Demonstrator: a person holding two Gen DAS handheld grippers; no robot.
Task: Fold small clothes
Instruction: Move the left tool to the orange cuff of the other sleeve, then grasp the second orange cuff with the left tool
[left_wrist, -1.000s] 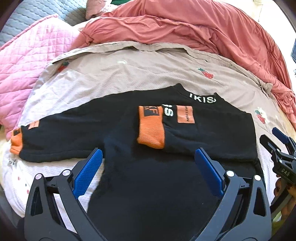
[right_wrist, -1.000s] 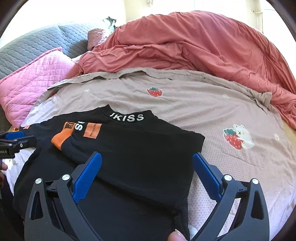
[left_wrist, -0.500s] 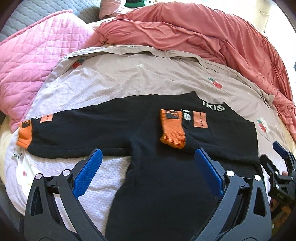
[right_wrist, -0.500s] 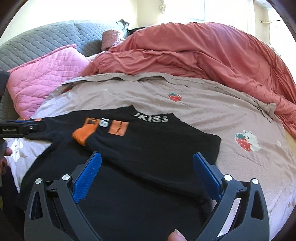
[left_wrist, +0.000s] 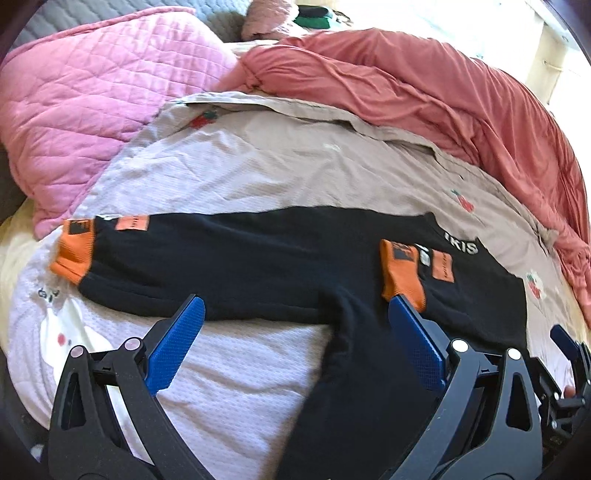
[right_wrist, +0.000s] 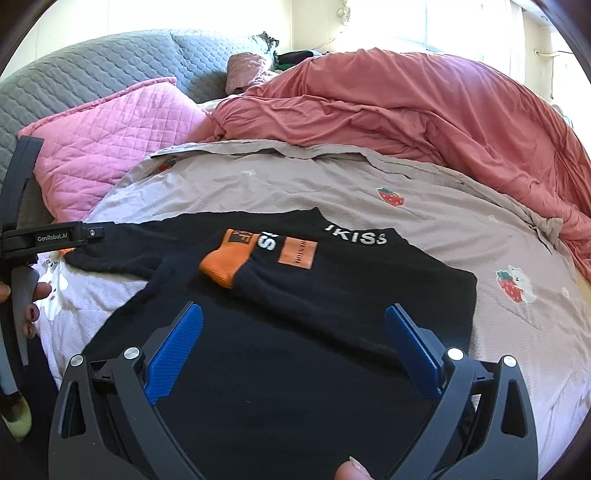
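The left hand-held gripper hangs wide open above the black sweater, gripping nothing. The right hand-held gripper is equally spread over it. The sweater lies flat on the bed, one orange-cuffed sleeve folded across its chest.

The left tongs have been carried leftward and back from the black top; its outstretched sleeve is now centred ahead. The right tongs have been raised slightly.
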